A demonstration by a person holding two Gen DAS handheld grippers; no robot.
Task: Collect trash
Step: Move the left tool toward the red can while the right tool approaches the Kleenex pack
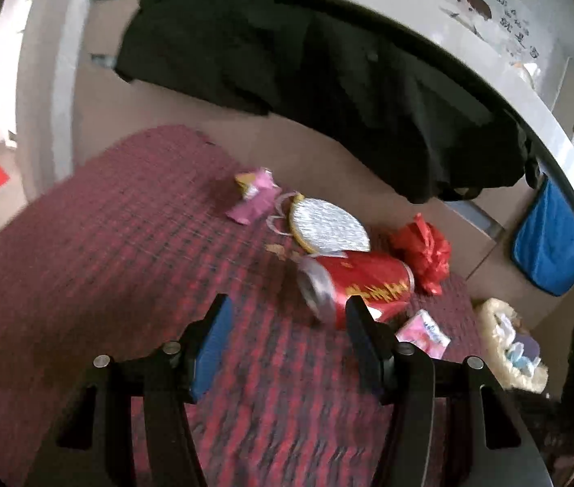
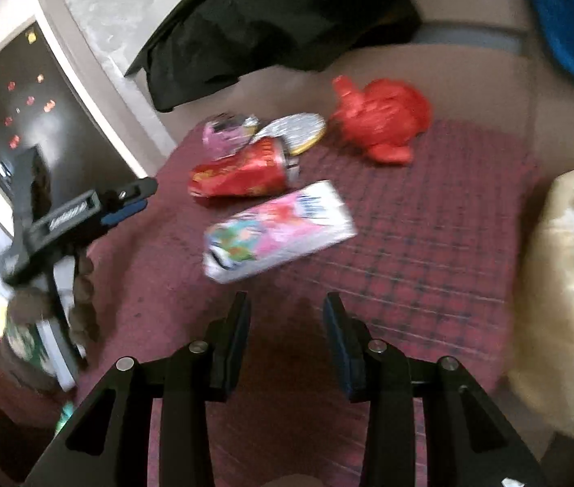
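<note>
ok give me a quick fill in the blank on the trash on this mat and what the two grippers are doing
1. The red can lies on its ____ on the checked mat.
2. The crumpled plastic bag is ____ in colour.
3. The fingers of the left gripper hold ____.
4. The right gripper is ____, its fingers apart.

Missing words: side; red; nothing; open

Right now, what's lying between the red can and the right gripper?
In the right wrist view, a pink snack wrapper lies on the mat between the red can and the right gripper.
</note>
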